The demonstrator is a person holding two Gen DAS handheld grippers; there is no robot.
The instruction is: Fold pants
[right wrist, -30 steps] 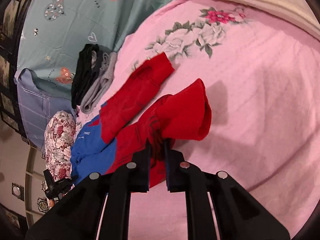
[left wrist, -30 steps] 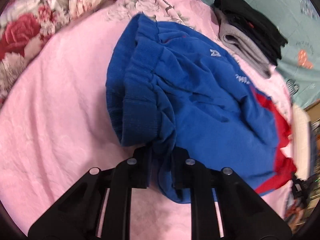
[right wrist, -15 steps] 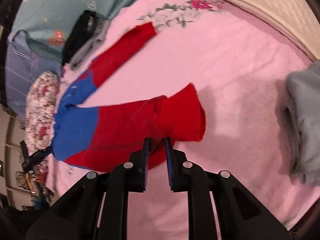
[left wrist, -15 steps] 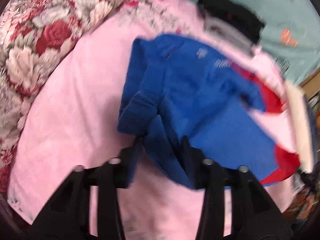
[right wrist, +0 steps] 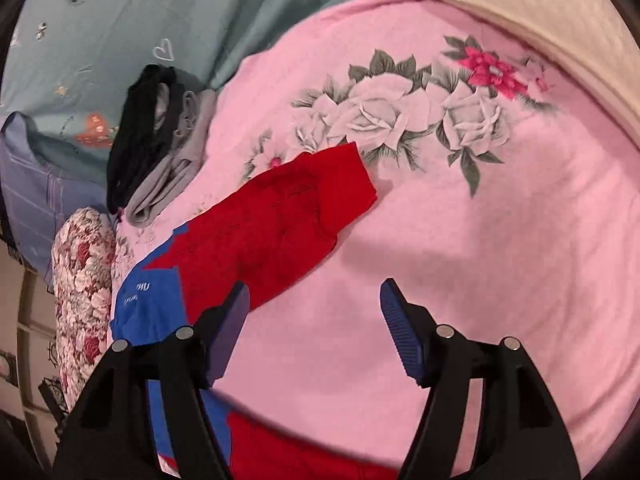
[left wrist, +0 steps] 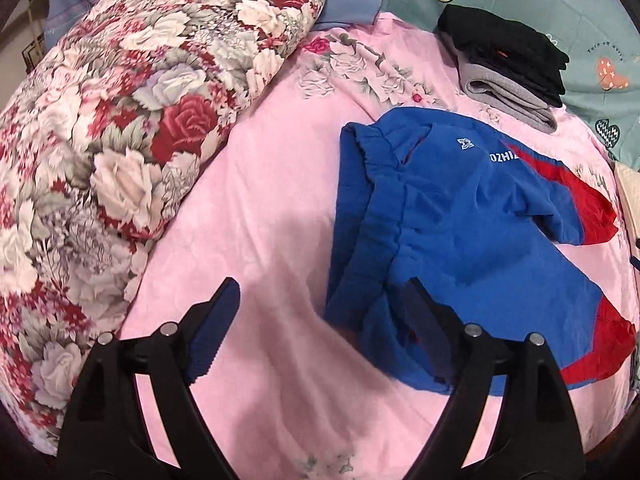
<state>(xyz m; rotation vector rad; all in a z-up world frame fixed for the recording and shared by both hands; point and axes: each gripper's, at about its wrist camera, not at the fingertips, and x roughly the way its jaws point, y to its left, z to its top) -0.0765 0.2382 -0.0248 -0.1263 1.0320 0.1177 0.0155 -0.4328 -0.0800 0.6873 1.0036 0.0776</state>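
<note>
Blue and red pants (left wrist: 468, 236) lie on the pink bed sheet (left wrist: 256, 216), waistband toward the left wrist camera, red legs stretching away to the right. My left gripper (left wrist: 320, 292) is open just above the sheet, its right finger (left wrist: 424, 320) over the waistband's near edge. In the right wrist view one red leg (right wrist: 288, 216) lies flat on the sheet ahead, and another red part (right wrist: 296, 456) shows under the fingers at the bottom. My right gripper (right wrist: 316, 296) is open and holds nothing.
A floral quilt roll (left wrist: 104, 128) lies along the left. Folded black and grey clothes (left wrist: 508, 64) are stacked at the back by the teal sheet (left wrist: 560, 4). A cream quilted pad (right wrist: 560, 36) borders the far right.
Both grippers have opened and let go of the pants, which now lie on the bed. The left gripper has pulled back and to the left of the waistband; the right has lifted off the red leg.
</note>
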